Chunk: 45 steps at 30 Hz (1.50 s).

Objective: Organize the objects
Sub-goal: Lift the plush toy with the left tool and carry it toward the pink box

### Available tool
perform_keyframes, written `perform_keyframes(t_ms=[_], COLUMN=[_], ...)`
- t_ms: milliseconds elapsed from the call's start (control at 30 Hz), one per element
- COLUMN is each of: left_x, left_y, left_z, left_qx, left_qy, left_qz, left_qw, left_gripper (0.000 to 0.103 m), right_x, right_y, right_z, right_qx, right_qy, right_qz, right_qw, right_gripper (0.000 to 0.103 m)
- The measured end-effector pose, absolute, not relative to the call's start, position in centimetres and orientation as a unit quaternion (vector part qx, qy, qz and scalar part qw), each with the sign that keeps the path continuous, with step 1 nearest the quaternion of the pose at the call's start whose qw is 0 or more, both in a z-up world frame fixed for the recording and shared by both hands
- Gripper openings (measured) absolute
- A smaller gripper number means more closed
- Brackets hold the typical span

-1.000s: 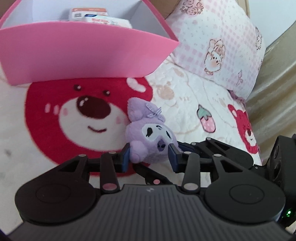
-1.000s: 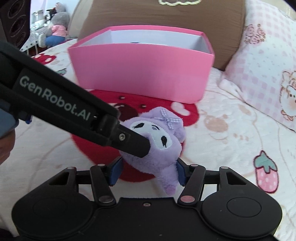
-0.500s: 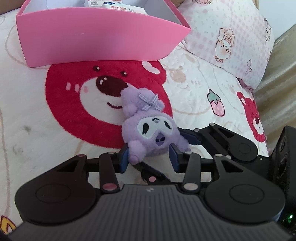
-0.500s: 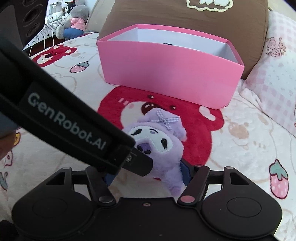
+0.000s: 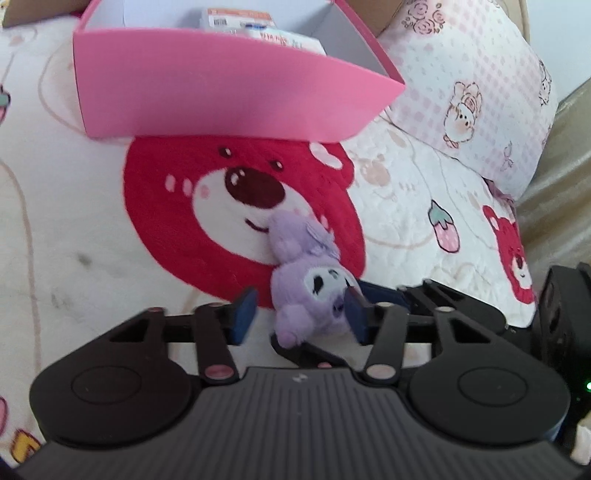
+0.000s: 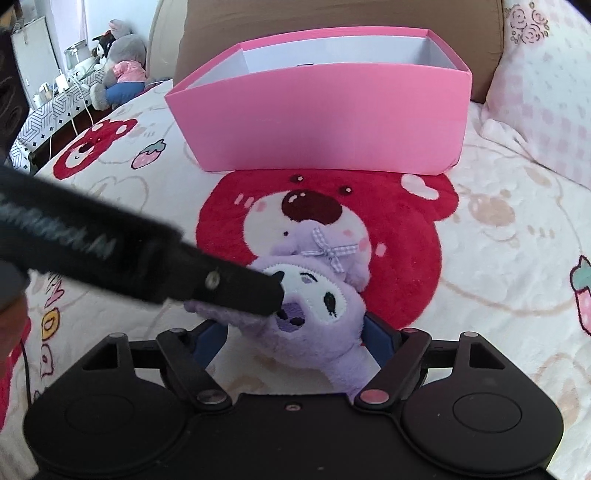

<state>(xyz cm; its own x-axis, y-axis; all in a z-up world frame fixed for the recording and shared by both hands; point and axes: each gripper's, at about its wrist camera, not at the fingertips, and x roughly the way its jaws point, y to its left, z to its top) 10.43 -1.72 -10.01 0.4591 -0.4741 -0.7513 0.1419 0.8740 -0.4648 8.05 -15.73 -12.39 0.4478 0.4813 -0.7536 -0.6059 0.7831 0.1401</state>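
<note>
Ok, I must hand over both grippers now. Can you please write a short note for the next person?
Left gripper: jaws around the purple plush toy, one pad on its face, a gap at the other, so no firm grip.
Right gripper: jaws have just been opening; the toy is between them, not gripped.
The toy lies on the blanket in front of the pink box.
Done: small packets are in the box.
Left: grip the toy and put it in the box.
</note>
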Motion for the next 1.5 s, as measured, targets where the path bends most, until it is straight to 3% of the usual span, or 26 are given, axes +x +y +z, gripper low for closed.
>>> perform_keyframes(t_ms=[167, 733, 1500], left_x=[10.8, 10.2, 5.5], left_y=[-1.8, -2.9, -0.4], left_z=[-10.2, -11.1, -4.2], left_qx=[-0.163, -0.151, -0.168], left_qy=[0.483, 0.493, 0.472], left_qz=[-0.191, -0.183, -0.197], left_qw=[0.839, 0.837, 0.843], left_gripper=[0.029, 0.028, 0.028], right_x=[8.1, 8.5, 3.8], right_y=[-16.0, -14.9, -13.9], right_z=[-12.0, -12.7, -6.0], right_qx=[-0.070, -0.067, -0.109], right_qy=[0.408, 0.421, 0.364], right_qz=[0.324, 0.300, 0.319], right_qw=[0.851, 0.854, 0.868], right_gripper=[0.081, 0.074, 0.075])
